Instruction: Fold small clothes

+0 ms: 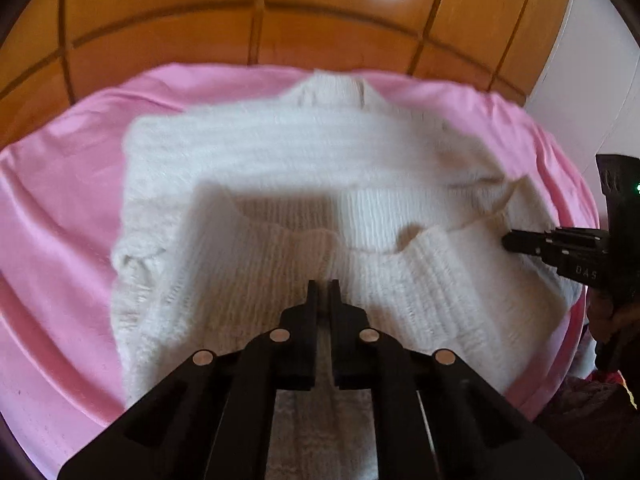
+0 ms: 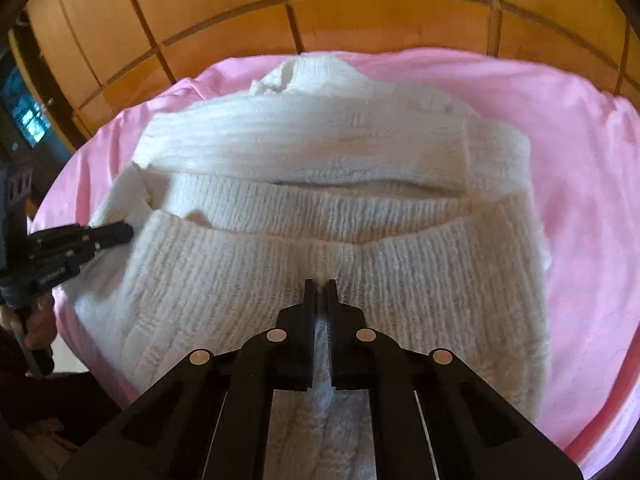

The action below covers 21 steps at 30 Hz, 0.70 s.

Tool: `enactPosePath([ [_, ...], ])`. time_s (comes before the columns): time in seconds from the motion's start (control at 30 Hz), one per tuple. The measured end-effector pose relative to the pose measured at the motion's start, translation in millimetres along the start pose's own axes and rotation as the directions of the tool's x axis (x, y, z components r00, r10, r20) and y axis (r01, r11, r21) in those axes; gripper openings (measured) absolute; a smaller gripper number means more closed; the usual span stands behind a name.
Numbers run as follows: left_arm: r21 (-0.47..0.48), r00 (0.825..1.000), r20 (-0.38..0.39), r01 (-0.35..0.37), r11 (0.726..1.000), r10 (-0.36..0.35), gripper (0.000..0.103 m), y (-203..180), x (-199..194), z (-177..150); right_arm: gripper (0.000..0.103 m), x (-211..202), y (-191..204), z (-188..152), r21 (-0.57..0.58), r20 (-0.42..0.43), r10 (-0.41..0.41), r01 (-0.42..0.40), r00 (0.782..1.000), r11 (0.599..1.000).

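Note:
A white ribbed knit sweater (image 1: 280,152) (image 2: 320,140) lies on a pink sheet (image 1: 60,200) (image 2: 580,200), collar at the far side. Its near edge is raised and doubled over toward the collar. My left gripper (image 1: 324,286) is shut on that raised knit edge, and white fabric shows between its fingers. My right gripper (image 2: 321,284) is shut on the same edge further along, also with knit in the jaws. In each wrist view the other gripper (image 1: 506,241) (image 2: 129,232) shows at the sweater's side, tips closed against the cloth.
A wall of orange-brown wooden panels (image 1: 320,20) (image 2: 360,12) rises behind the pink sheet. A white surface (image 1: 592,60) stands at the far right. A person's hand (image 2: 36,320) holds the left gripper's handle. A dark window area (image 2: 28,120) is at the far left.

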<state>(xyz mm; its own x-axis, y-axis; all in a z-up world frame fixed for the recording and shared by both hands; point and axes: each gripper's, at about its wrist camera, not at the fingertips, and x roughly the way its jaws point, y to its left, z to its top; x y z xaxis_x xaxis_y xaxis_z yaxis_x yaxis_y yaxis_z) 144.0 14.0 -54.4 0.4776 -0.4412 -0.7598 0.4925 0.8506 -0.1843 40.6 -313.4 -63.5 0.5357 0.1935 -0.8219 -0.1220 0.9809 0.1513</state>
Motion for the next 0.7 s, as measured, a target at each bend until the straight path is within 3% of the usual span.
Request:
enactPosePath([
  [0.2, -0.071, 0.99, 0.137, -0.008, 0.997, 0.018, 0.004, 11.9, -31.5, 18.6, 0.003, -36.4, -1.7, 16.5, 0.017, 0.128, -0.026, 0.024, 0.991, 1.0],
  [0.27, -0.07, 0.988, 0.15, -0.022, 0.997, 0.032, 0.004, 12.3, -26.4, 31.1, 0.003, -34.2, -4.5, 23.0, 0.025, 0.15, -0.059, 0.056, 0.987, 0.998],
  [0.33, -0.074, 0.99, 0.133, -0.046, 0.996, 0.056, 0.004, 12.1, -9.9, 39.9, 0.003, -22.4, -10.2, 25.3, 0.047, 0.135, -0.074, 0.068, 0.988, 0.997],
  [0.43, -0.075, 0.989, -0.005, -0.147, 0.986, 0.147, 0.005, 16.4, 35.9, 38.3, 0.003, 14.6, -15.1, 19.9, 0.069, 0.055, -0.105, 0.101, 0.993, 0.992],
  [0.47, -0.078, 0.988, -0.049, -0.149, 0.986, 0.146, 0.006, 20.3, 49.3, 33.6, 0.003, 25.2, -17.0, 14.7, 0.083, 0.045, -0.107, 0.103, 0.993, 0.991],
  [0.57, -0.079, 0.988, -0.03, -0.155, 0.985, 0.153, 0.008, 20.3, 45.7, 31.4, 0.003, 29.3, -18.5, 10.8, 0.114, 0.076, -0.102, 0.093, 0.992, 0.989],
  [0.7, -0.107, 0.991, 0.015, -0.133, 0.985, 0.136, 0.025, 28.3, 14.1, 31.8, 0.003, 28.5, -24.1, 11.4, 0.136, 0.073, -0.072, 0.062, 0.995, 0.989],
])
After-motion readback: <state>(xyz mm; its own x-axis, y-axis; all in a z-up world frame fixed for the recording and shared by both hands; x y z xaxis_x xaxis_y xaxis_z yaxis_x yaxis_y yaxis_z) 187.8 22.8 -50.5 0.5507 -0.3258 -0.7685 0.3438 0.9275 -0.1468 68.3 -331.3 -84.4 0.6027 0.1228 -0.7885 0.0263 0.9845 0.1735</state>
